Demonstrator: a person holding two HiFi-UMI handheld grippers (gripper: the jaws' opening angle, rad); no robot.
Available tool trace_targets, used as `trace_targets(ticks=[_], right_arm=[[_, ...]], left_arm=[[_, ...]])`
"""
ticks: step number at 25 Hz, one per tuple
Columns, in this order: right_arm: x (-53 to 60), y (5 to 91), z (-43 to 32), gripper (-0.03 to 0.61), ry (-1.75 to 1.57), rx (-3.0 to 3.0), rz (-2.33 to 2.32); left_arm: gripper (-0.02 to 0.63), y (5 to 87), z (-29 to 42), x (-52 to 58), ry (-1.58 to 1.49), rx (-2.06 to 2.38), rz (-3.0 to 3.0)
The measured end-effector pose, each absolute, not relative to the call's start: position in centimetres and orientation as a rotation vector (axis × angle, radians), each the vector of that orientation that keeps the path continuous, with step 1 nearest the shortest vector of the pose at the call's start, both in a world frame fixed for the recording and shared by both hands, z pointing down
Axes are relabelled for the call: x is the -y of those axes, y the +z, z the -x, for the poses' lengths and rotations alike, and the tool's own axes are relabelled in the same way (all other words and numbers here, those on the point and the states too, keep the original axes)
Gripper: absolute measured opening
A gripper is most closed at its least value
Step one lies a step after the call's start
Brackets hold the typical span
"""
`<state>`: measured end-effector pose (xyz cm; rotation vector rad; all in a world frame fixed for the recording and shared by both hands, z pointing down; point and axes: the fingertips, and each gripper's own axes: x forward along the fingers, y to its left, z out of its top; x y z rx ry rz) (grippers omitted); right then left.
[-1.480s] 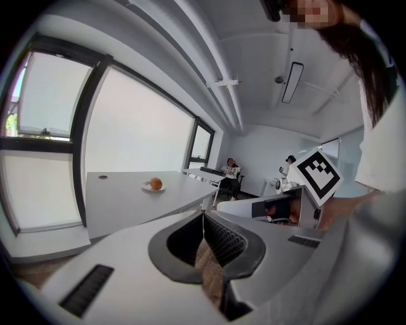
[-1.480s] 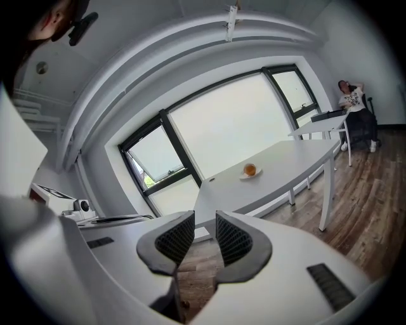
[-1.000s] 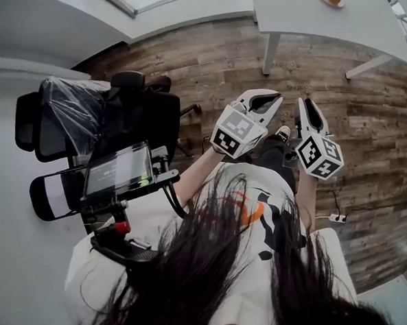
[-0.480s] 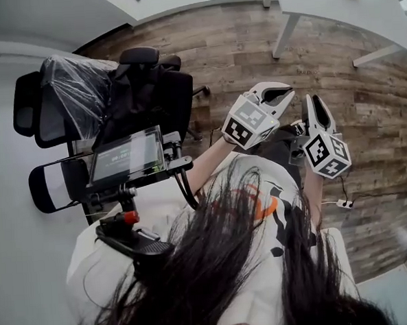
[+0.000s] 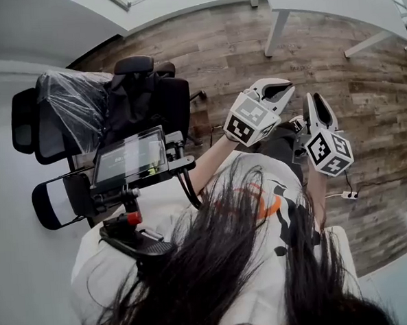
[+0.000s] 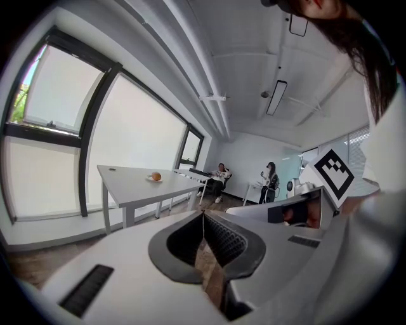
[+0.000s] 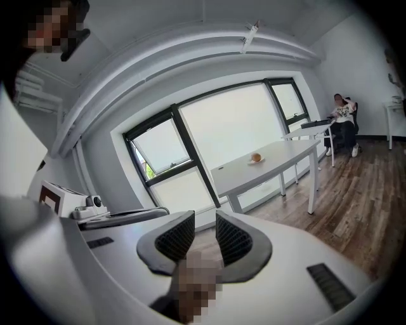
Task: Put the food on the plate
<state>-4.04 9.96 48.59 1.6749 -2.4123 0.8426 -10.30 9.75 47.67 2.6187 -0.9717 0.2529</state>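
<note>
Jaws closed, empty, on left gripper (image 6: 203, 214) and right gripper (image 7: 204, 219); faraway food (image 7: 256, 157) indistinct.

Orange food (image 6: 156, 176), white table (image 6: 127, 183), brown plank floor (image 5: 238, 46)

White table (image 7: 288, 154), small plate (image 7: 255, 160), perhaps an orange (image 7: 256, 156).

The left arm (image 5: 209, 159) reaches forward, and the left gripper (image 5: 274, 87) tilts a little downward, its jaw tips meeting on nothing. The right gripper (image 5: 314, 101) is just beside it, empty and apparently closed too, though a slim gap shows between its pads.
</note>
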Motion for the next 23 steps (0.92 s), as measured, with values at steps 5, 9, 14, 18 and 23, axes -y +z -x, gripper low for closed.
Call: trace_targets(ticks=[5, 9, 14, 18, 23], right_arm=[[-9.82, 48.43, 3.7, 0.11, 0.835, 2.407, -1.681], [-9.56, 48.48, 3.85, 0.11, 0.835, 2.411, -1.671], [-9.49, 48.75, 4.1, 0.11, 0.845, 2.412, -1.652], [-9.66, 48.9, 4.0, 0.11, 0.853, 2.403, -1.653], [-9.68, 48.9, 3.1, 0.11, 0.851, 2.383, -1.685]], left_arm=[[0.006, 47.59, 10.49, -9.41, 0.255, 0.992, -2.618], [0.006, 47.66, 10.94, -9.09, 0.259, 1.018, -2.613], [0.006, 48.14, 11.21, -9.12, 0.276, 1.029, -2.596], [0.006, 48.25, 11.22, -9.21, 0.281, 1.027, -2.59], [0.006, 48.13, 10.84, -9.05, 0.281, 1.019, -2.601]])
